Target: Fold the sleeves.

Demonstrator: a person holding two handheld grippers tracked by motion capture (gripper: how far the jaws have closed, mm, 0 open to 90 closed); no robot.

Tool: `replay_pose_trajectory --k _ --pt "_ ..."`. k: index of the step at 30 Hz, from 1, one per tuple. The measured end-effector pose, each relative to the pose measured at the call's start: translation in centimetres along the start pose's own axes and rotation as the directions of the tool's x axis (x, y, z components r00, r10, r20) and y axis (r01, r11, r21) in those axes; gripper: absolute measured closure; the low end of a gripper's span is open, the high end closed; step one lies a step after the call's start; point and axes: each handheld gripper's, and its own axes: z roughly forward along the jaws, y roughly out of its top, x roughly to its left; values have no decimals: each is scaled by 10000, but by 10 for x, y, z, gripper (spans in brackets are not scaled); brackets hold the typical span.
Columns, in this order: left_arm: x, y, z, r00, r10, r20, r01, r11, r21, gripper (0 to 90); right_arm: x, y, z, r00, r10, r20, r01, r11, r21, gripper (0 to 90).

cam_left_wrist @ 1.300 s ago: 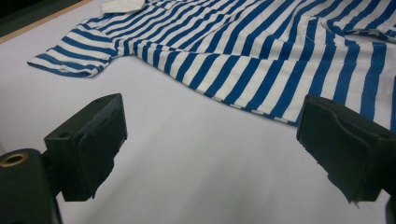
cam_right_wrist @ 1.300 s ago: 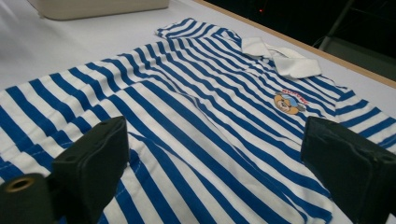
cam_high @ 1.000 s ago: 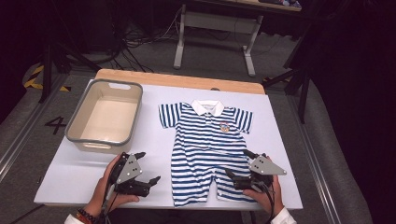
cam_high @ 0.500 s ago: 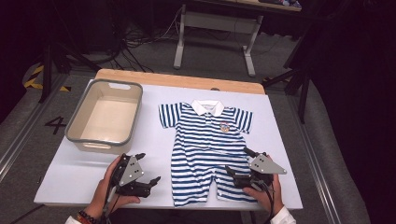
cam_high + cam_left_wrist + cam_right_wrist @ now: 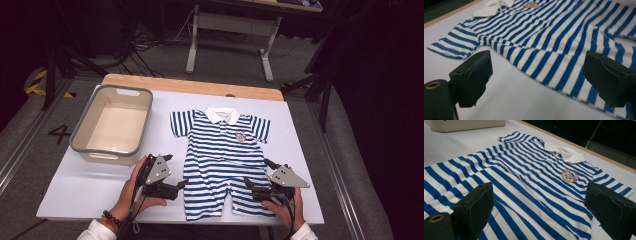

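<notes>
A blue-and-white striped baby romper lies flat and face up on the white desk, collar toward the far edge and legs toward the person, with an empty grey-rimmed plastic tub well to its left. The left gripper sits at the romper's left hem by the leg, its jaws spread wide and holding nothing; in the left gripper view the striped edge runs between the two black jaws, with bare desk under the left one. The right gripper sits over the right leg, likewise wide open and empty, and the right gripper view looks up the garment toward the white collar and the small bear badge. The likely next move is to pinch the lower edge on both sides, and that is where trouble could start. A jaw that closes over the top layer only would lift the front away from the back and spoil any fold. Uneven grips, one on the hem and one further up the leg, would pull the cloth askew. A jaw pressed too flat may slide on the smooth desk and bunch the fabric rather than catch it.
</notes>
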Motion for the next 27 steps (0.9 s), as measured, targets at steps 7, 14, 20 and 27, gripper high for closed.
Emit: replay_pose_trajectory --k 7,14,20,27 --pt "19 23 25 9998 -206 50 205 9998 87 105 -1 -1 -1 10000 87 32 -87 10000 -9 94" --pt "48 44 54 9965 -649 -535 667 9973 318 105 -1 -3 -1 9999 75 111 -75 10000 48 97" --pt "77 54 81 9868 -1402 -814 1469 9857 826 110 -1 -4 0 9999 89 69 -90 9999 130 98" --pt "103 60 109 9703 -1900 -1500 2088 9704 1210 121 2 -4 3 9998 -197 -18 198 9995 248 99"
